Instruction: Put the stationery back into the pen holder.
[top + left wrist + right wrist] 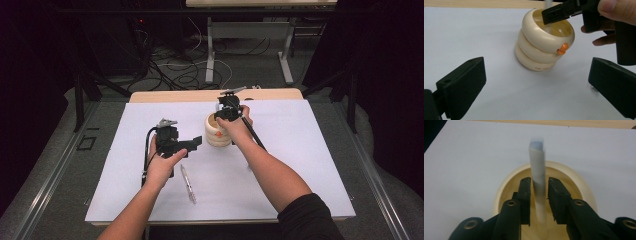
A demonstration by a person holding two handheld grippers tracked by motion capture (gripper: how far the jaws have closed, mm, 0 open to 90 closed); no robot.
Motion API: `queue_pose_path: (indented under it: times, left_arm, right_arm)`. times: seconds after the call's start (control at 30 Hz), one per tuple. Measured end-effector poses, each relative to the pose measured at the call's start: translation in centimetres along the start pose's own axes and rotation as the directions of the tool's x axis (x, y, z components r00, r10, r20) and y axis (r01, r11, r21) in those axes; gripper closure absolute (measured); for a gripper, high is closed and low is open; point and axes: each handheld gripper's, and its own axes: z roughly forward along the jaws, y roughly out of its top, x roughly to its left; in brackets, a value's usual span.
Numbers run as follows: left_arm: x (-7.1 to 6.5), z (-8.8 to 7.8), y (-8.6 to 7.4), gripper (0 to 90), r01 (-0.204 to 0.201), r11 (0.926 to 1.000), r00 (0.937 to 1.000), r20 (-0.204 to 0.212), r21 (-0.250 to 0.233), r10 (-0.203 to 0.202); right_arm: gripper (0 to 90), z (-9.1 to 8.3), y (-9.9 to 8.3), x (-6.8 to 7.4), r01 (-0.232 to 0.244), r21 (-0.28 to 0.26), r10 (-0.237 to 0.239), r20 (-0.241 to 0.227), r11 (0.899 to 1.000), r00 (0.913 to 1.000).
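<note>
Right gripper (538, 195) sits over the cream ribbed cup (218, 131) mid-counter (300, 150). A white pen (537, 182) stands between its fingers with small gaps either side: released, pen's lower end in the cup. Left gripper (192, 144) just left of the cup, fingers spread, empty. A second pen (188, 184) lies flat near the left hand.

The bench (300, 165) is carrying one cream ribbed holder (218, 131) bearing one orange tab (562, 48). One clear pen (188, 184) is lying on the bench surface. One white pen (537, 185) is standing between the fingers over the holder mouth. Two hand-held grippers are showing: one left gripper (192, 143) and one right gripper (226, 114).
</note>
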Motion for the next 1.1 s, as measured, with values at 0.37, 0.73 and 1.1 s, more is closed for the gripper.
queue_pose_path:
  times: [0.37,0.73,1.1]
  left_arm:
    - [0.3,0.0,0.0,1.4,0.011,0.9999,0.9999,-0.005,0.001,-0.011]
    - [0.7,0.1,0.0,1.9,0.034,0.9994,0.9993,-0.017,0.006,-0.034]
    - [1.3,-0.1,0.1,2.7,0.063,0.9979,0.9976,-0.031,0.016,-0.062]
  right_arm:
    - [58.3,-1.1,-0.1,0.0,0.015,-0.020,-0.016,-0.035,1.000,0.9993]
    - [48.6,-3.6,-1.1,0.9,0.072,-0.042,-0.077,-0.116,0.997,0.9903]
    - [40.5,-5.6,-2.5,1.5,0.069,-0.032,-0.074,-0.190,0.997,0.9791]
